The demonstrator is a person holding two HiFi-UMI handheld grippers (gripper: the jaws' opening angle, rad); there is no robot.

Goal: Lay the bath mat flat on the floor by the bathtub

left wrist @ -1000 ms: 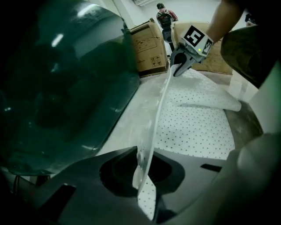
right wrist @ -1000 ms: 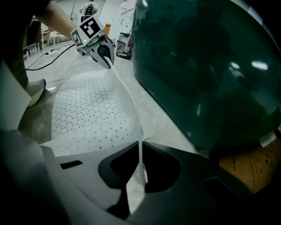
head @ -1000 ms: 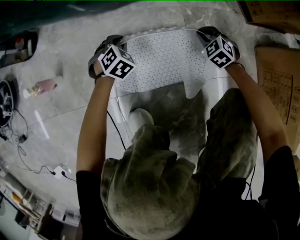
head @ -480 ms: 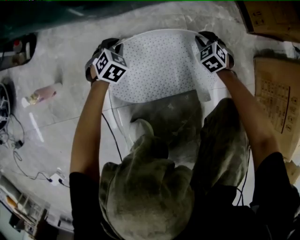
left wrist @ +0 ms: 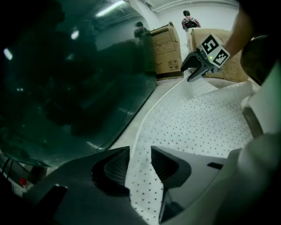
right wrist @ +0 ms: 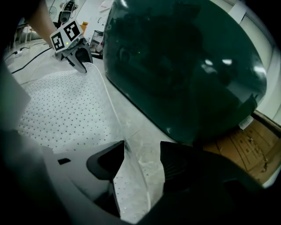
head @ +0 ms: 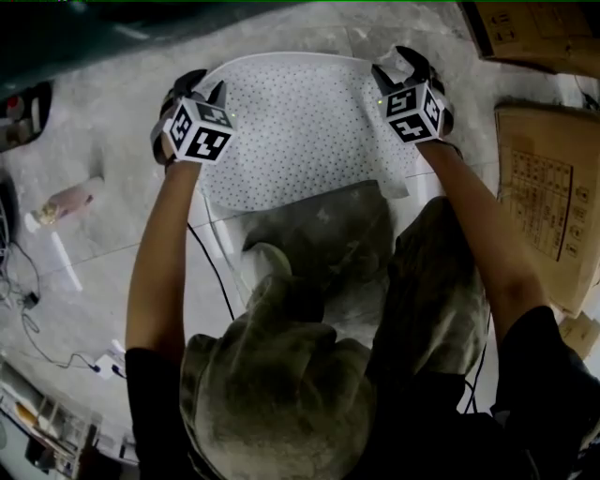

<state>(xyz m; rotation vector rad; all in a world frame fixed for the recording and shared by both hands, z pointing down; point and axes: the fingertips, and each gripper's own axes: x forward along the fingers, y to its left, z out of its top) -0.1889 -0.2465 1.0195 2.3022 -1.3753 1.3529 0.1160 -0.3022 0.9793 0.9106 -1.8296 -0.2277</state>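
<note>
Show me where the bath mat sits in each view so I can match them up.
Head view: the bath mat is at upper centre, spread out.
Left gripper view: it fills the right-hand middle and runs down to bottom centre.
Right gripper view: it covers the left side, narrowing toward bottom centre.
Shared landmark: the dark green bathtub, beyond the mat's far edge in all three views.
</note>
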